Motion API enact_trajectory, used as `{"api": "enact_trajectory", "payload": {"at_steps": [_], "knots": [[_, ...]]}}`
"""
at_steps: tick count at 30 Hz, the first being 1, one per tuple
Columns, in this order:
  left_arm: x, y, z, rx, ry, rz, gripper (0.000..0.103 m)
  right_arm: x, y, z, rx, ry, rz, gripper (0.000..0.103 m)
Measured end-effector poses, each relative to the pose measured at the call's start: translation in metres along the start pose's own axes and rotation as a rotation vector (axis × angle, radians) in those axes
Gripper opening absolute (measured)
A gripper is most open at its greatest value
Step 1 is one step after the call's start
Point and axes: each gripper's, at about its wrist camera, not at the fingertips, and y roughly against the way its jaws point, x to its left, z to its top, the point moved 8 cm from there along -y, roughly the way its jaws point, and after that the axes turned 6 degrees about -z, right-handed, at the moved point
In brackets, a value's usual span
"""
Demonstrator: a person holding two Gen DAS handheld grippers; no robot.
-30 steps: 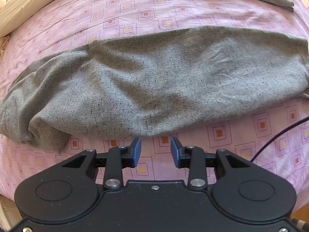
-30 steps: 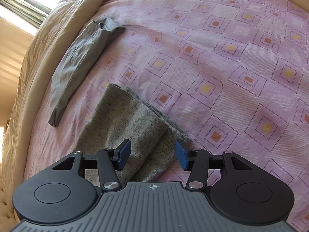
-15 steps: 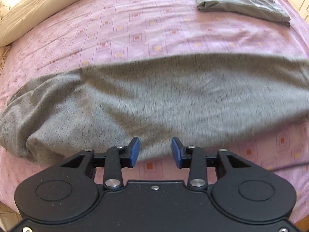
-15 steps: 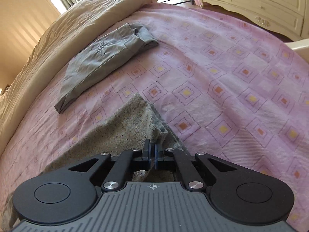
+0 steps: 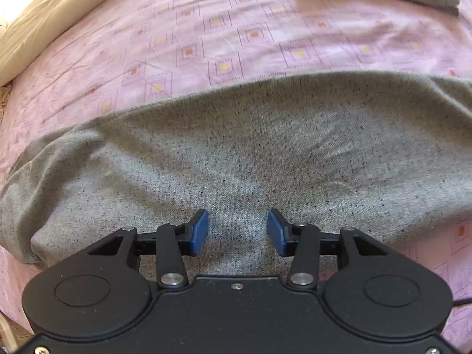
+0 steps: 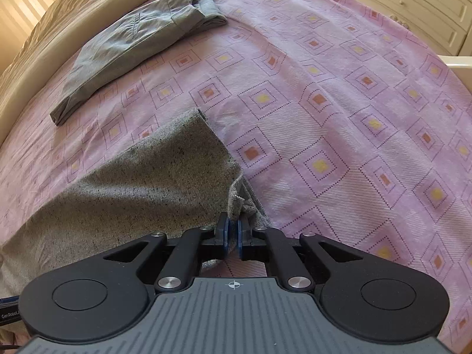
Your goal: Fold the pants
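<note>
Where the speckled grey pants (image 5: 265,153) run past the left and right edges of the left wrist view, their ends are cut off, and the fabric under the gripper body is hidden; in the right wrist view only one leg end (image 6: 165,171) is seen, the rest being covered by the gripper housing. The left gripper (image 5: 237,232) is held over the middle of the pants with its jaws parted and opening, nothing being pinched between the blue pads (image 5: 198,231). The right gripper (image 6: 232,231) is clenched on a bunched corner of the leg hem, though its jaws are easing apart slightly; how much cloth lies between the pads cannot be made out. The pants are spread lengthwise on a pink bedsheet (image 6: 339,124) printed with nested squares. A second, folded grey-green garment (image 6: 132,44) is laid well apart, near a beige duvet (image 6: 44,23) at the far side. A cream chest of drawers (image 6: 413,3) is partly seen beyond the bed, cropped by the frame
</note>
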Motion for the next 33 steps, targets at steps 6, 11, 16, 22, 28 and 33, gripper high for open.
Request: {"api": "enact_trajectory", "payload": {"at_steps": [6, 11, 16, 22, 28, 33], "knots": [[0.033, 0.045, -0.022, -0.089, 0.069, 0.001, 0.055, -0.012, 0.026, 0.008, -0.085, -0.066, 0.044, 0.018], [0.095, 0.062, -0.058, -0.078, 0.188, 0.050, 0.055, -0.005, 0.055, 0.009, -0.197, -0.026, 0.034, 0.018], [0.177, 0.069, -0.086, -0.078, 0.292, 0.112, 0.055, 0.036, 0.071, -0.001, -0.232, 0.045, 0.080, 0.022], [0.290, 0.066, -0.095, -0.116, 0.361, 0.157, 0.055, 0.127, 0.087, -0.040, -0.220, 0.160, 0.175, 0.022], [0.397, 0.057, -0.076, -0.202, 0.312, 0.139, 0.066, 0.241, 0.107, -0.096, -0.182, 0.244, 0.275, 0.023], [0.466, 0.034, -0.058, -0.207, 0.297, 0.112, 0.067, 0.349, 0.117, -0.142, -0.142, 0.390, 0.372, 0.030]]}}
